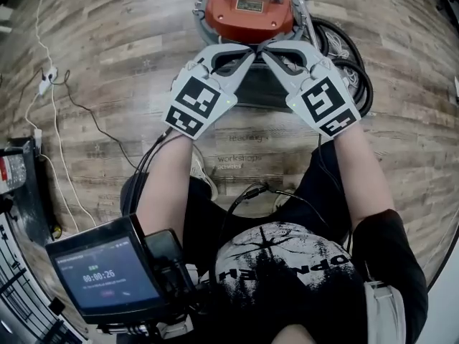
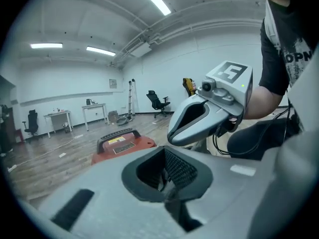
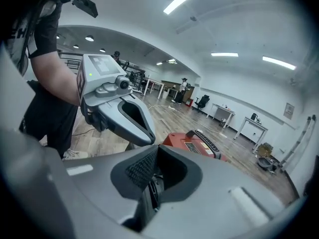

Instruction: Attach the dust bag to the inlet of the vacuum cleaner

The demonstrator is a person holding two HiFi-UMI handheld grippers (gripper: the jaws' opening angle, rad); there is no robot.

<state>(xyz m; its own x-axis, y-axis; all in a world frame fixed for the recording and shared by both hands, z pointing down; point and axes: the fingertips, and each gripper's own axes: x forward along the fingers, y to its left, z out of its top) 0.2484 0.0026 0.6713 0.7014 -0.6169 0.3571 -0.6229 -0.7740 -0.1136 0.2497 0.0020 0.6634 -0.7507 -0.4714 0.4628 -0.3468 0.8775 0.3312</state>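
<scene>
caught between moves, well short of any fitting: no dust bag to be seen in any view, nothing attached, inlet not to be made out on the red vacuum [image 1: 251, 9] standing on the wood floor [image 1: 107, 56] straight ahead, with a coil of dark hose [image 1: 353, 70] just beside it at the right.

held up over the near edge of the vacuum, left gripper [image 1: 246, 53] and right gripper [image 1: 267, 51] with tips almost touching, forming a shallow arch. both shut tight on nothing, ribbed pads [image 2: 179, 171] pressed together in each gripper view, only open room and the red vacuum beyond.

forearms [image 1: 168, 185] bare, reaching forward from the lap, spread at the elbows and converging at the tips. marker cubes [image 1: 193, 104] turned up toward the head camera. both grippers tilted a little downward rather than level.

judged next: finding the bag first, somewhere outside these frames, then parting one gripper's jaws to take it by its collar, and getting at the inlet, perhaps under the red top with its black handle [image 2: 115, 136]. likely to call for one gripper steadying the vacuum and the other pressing the collar on squarely. risk, as a guess: thin bag tearing or sitting crooked if pushed at a slant.
</scene>
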